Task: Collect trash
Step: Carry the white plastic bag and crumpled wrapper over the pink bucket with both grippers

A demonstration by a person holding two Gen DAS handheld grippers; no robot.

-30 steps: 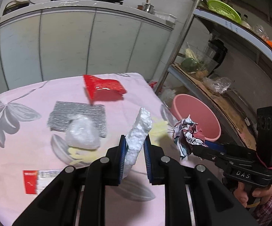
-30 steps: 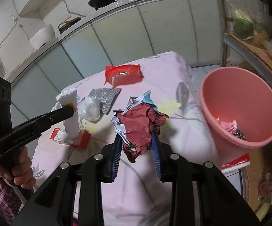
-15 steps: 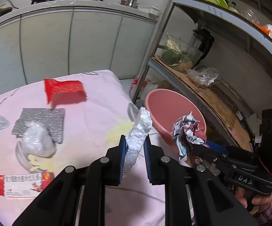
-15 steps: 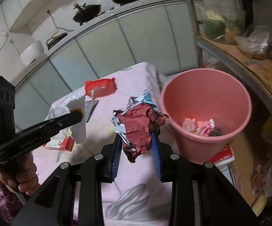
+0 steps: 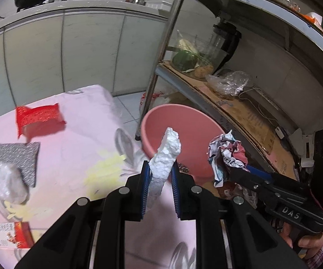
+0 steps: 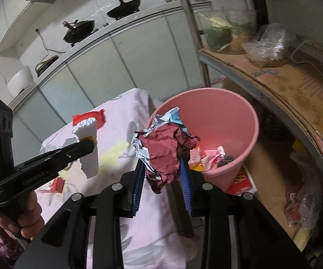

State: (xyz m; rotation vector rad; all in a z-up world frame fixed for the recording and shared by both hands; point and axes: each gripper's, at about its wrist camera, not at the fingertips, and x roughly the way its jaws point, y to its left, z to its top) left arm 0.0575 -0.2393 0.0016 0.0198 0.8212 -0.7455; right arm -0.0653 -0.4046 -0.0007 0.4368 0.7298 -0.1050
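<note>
My left gripper (image 5: 159, 176) is shut on a white foam piece (image 5: 164, 154), held near the table's right edge, close to the pink bin (image 5: 184, 130). My right gripper (image 6: 162, 168) is shut on a crumpled red and white paper ball (image 6: 163, 150), held at the near rim of the pink bin (image 6: 228, 121), which holds some wrappers. The right gripper and its paper ball (image 5: 226, 154) also show in the left wrist view, and the left gripper with the foam piece (image 6: 88, 148) shows in the right wrist view.
On the pink floral tablecloth (image 5: 76, 134) lie a red wrapper (image 5: 38, 118), a silver pad (image 5: 16, 159), a clear plastic wad (image 5: 9, 186) and a red and white box (image 5: 4, 237). A metal shelf rack (image 5: 240, 103) stands right behind the bin.
Both grippers have moved right, from over the table toward the pink bin, each still holding its piece. The bin now fills more of both views.
</note>
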